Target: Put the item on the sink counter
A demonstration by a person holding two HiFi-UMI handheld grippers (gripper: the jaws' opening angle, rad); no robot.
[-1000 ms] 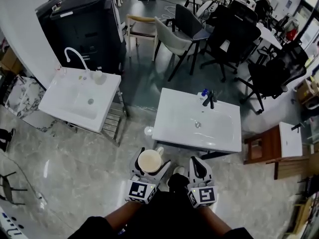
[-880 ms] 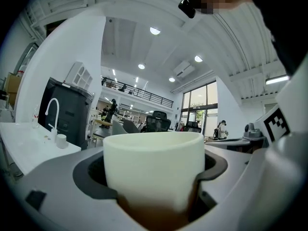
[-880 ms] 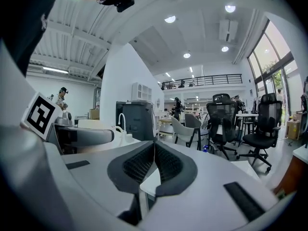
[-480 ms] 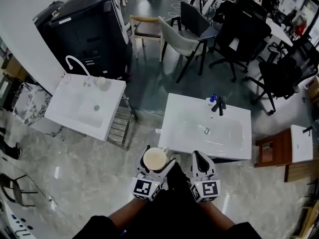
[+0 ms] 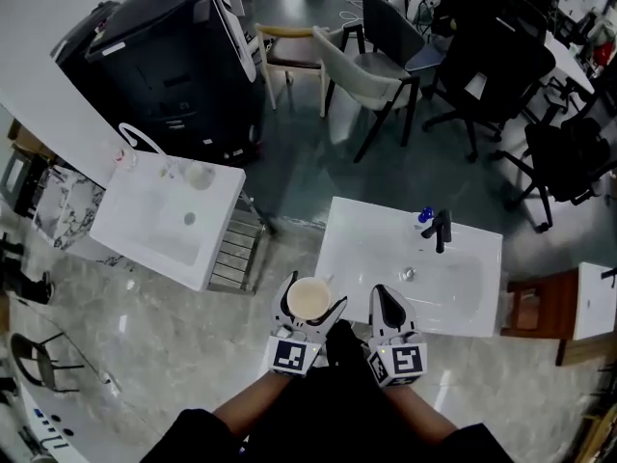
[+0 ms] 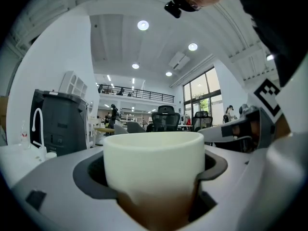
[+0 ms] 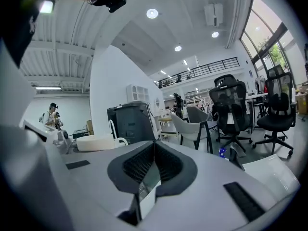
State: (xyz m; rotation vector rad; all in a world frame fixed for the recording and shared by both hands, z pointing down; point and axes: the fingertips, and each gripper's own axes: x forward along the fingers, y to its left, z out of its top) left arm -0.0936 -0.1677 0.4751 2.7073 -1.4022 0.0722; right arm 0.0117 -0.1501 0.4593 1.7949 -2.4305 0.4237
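Observation:
My left gripper [image 5: 310, 309] is shut on a cream cup [image 5: 308, 299], held upright; in the left gripper view the cup [image 6: 154, 167] fills the space between the jaws. My right gripper [image 5: 387, 309] is shut with nothing between its jaws, and its dark pads [image 7: 153, 165] meet in the right gripper view. Both grippers hover at the near left edge of a white sink counter [image 5: 359, 249] with a black faucet [image 5: 440, 230] and a drain [image 5: 408, 274].
A second white sink [image 5: 164, 220] with a white faucet [image 5: 142, 138] stands to the left on a metal rack [image 5: 231, 251]. A large black machine [image 5: 164, 56] is behind it. Chairs [image 5: 371, 70] and office chairs [image 5: 569, 162] crowd the far side. A wooden stand [image 5: 525, 307] sits at the right.
The view has shifted: both grippers and the cup have come closer to the near left edge of the sink counter. The cup stays held in the left gripper.

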